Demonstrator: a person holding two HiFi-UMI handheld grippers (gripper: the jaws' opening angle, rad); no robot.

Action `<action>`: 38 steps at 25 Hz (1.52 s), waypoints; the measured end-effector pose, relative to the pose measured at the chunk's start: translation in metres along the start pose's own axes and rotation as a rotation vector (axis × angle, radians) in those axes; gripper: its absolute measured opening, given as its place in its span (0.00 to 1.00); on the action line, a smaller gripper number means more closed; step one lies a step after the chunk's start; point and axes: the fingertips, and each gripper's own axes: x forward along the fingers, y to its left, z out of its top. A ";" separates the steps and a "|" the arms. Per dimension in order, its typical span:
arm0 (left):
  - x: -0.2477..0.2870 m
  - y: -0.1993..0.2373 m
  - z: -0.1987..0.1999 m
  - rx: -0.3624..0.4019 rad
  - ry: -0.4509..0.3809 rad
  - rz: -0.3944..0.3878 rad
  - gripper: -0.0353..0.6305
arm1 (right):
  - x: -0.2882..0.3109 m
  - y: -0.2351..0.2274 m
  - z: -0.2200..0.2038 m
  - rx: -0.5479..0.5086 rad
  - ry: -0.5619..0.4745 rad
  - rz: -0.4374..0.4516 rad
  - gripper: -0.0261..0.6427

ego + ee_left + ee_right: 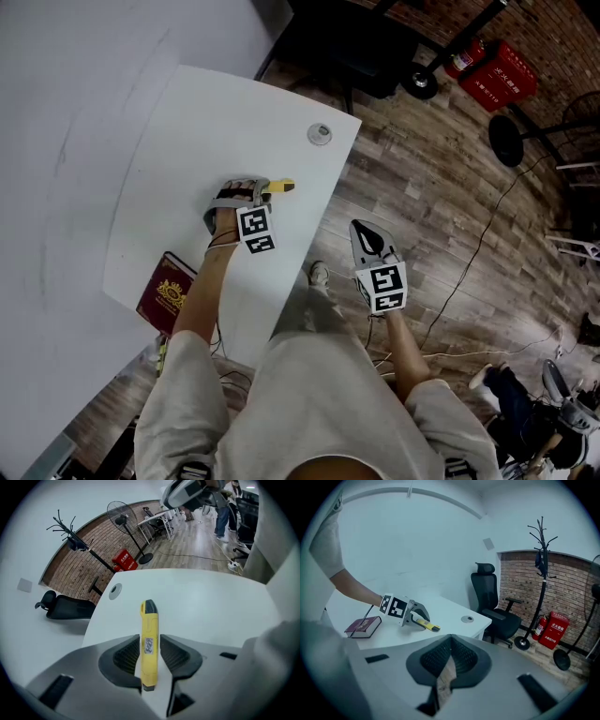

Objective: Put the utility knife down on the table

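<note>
Here the left gripper sits low over the white table, close to its right edge, jaws parted. The yellow utility knife lies between the pads, and a thin gap shows on at least one side, so the pads do not seem to press it. It appears to rest on the tabletop, its dark tip pointing toward the round grommet at the far right corner. A dark red book lies at the near left edge. The right gripper hangs beyond the table's right edge, over the wooden floor, jaws closed on nothing.
</note>
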 end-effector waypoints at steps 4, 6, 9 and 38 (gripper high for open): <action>-0.008 0.005 -0.002 -0.022 0.004 0.031 0.26 | -0.004 -0.001 0.000 -0.002 -0.001 0.001 0.04; -0.012 0.004 -0.005 -0.043 0.003 0.036 0.26 | -0.005 0.000 0.000 -0.004 0.000 0.007 0.04; -0.020 0.004 -0.008 -0.109 -0.005 0.058 0.26 | -0.005 0.001 0.000 -0.009 -0.005 0.011 0.04; -0.147 0.009 0.027 -1.003 -0.465 0.193 0.06 | -0.039 0.002 0.029 -0.028 -0.083 -0.003 0.04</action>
